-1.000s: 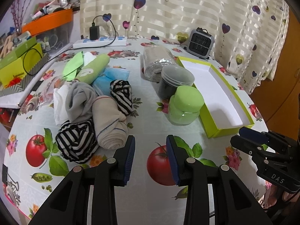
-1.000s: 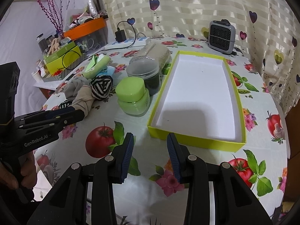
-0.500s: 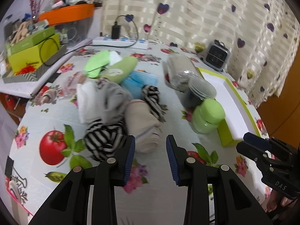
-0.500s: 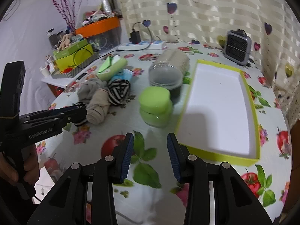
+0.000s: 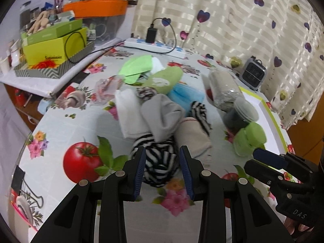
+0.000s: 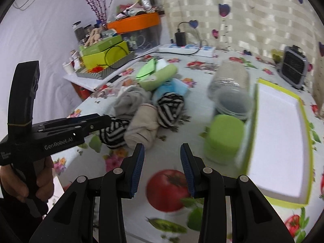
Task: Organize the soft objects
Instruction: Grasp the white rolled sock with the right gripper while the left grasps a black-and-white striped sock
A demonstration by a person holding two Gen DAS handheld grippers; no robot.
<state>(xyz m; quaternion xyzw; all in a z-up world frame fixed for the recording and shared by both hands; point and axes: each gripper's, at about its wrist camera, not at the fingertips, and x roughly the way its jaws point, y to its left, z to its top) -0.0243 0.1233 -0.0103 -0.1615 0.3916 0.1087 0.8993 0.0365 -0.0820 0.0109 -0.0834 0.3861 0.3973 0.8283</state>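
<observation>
A pile of rolled socks and cloths lies on the table's left half. My left gripper (image 5: pixel 162 168) is open, its jaws on either side of a black-and-white striped sock roll (image 5: pixel 158 162); it also shows in the right wrist view (image 6: pixel 113 135). Behind it lie a beige roll (image 5: pixel 192 137), a grey sock (image 5: pixel 162 113), a white cloth (image 5: pixel 129 115), a second striped roll (image 5: pixel 199 113), a blue cloth (image 5: pixel 184 96) and a green roll (image 5: pixel 164 80). My right gripper (image 6: pixel 162 166) is open and empty over the tablecloth, short of the beige roll (image 6: pixel 141 125).
A yellow-green box (image 6: pixel 281 133) with a white inside lies at the right. A green-lidded jar (image 6: pixel 222 137), a dark jar (image 6: pixel 230 103) and a lying clear jar (image 6: pixel 230 79) stand beside it. A power strip (image 5: pixel 156 46), a small heater (image 5: pixel 253 73) and stacked boxes (image 5: pixel 52 46) are at the back and left.
My left gripper has swung left and forward to straddle the striped sock roll. My right gripper has turned left, away from the box, toward the sock pile.
</observation>
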